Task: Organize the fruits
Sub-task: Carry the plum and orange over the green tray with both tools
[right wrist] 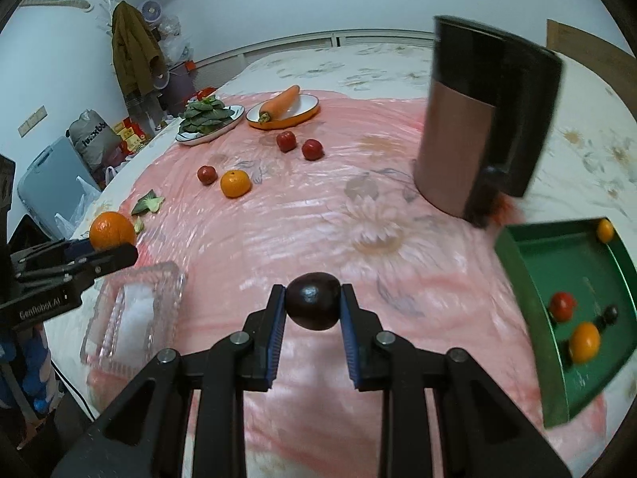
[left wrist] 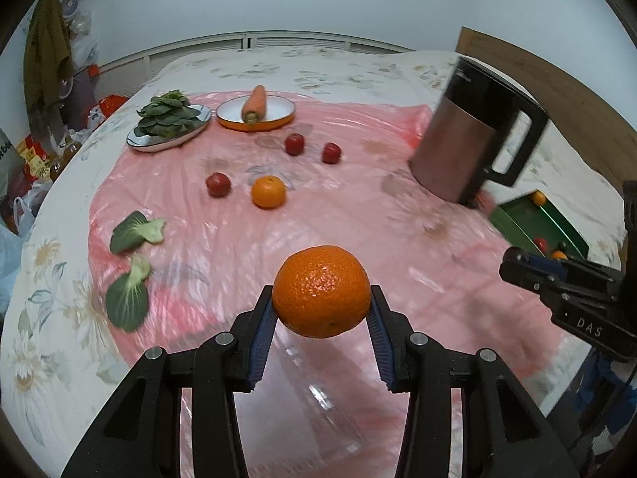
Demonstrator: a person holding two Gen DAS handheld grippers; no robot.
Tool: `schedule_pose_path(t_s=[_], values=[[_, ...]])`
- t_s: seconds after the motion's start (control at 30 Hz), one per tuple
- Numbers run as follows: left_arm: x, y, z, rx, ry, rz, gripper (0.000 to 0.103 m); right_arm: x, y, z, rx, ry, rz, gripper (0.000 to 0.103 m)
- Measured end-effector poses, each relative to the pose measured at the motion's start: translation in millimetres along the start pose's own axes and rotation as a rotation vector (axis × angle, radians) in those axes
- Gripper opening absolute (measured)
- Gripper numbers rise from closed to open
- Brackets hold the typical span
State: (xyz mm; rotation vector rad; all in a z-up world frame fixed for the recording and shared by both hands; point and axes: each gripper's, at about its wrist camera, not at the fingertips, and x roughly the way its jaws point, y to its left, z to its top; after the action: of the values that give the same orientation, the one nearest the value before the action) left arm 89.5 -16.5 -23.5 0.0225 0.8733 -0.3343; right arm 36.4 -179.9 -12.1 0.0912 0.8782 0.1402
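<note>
My left gripper [left wrist: 321, 304] is shut on a large orange [left wrist: 321, 290], held above the pink sheet [left wrist: 223, 239]. In the right wrist view the same orange [right wrist: 111, 233] shows at the left, between the left gripper's fingers. My right gripper [right wrist: 313, 304] is shut on a dark purple fruit [right wrist: 313, 306]. A green tray [right wrist: 573, 279] at the right holds a red fruit [right wrist: 562, 305], two orange ones and a small dark one. Loose on the sheet lie a second orange [left wrist: 268, 191] and three red fruits [left wrist: 218, 184], [left wrist: 294, 143], [left wrist: 331, 152].
A tall copper and black jug [right wrist: 469, 135] stands beside the green tray. At the back are a plate of green leaves [left wrist: 169, 123] and an orange-rimmed dish with a carrot [left wrist: 254, 105]. Two loose leaves [left wrist: 137, 231] lie left. A clear glass dish [right wrist: 131, 310] sits near left.
</note>
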Motion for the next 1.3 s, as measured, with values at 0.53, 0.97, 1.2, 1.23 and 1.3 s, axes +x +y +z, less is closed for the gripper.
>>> schedule_pose_path(t_s=[0.53, 0.97, 1.2, 1.23, 1.3], values=[[-14.5, -68.6, -32.5, 0.14, 0.027, 0.015, 0.039, -40.2, -28.8, -40.2, 0.047, -0.04, -0.028, 0.0], [0.9, -130.1, -21.8, 0.245, 0.058, 0.01, 0.039, -61.4, -93.6, -52.1, 0.132, -0.082, -0.065, 0.0], [18.5, -163.7, -16.3, 0.276, 0.1, -0.027, 0.039, -75.6, -148.3, -57.0, 0.199, -0.11, -0.11, 0.0], [21.4, -169.8, -14.8, 0.28, 0.106, -0.036, 0.039, -77.3, -156.5, -57.4, 0.207, -0.113, -0.117, 0.0], [26.8, -181.4, -11.7, 0.289, 0.116, -0.05, 0.039, -80.6, -172.0, -57.7, 0.223, -0.12, -0.133, 0.0]])
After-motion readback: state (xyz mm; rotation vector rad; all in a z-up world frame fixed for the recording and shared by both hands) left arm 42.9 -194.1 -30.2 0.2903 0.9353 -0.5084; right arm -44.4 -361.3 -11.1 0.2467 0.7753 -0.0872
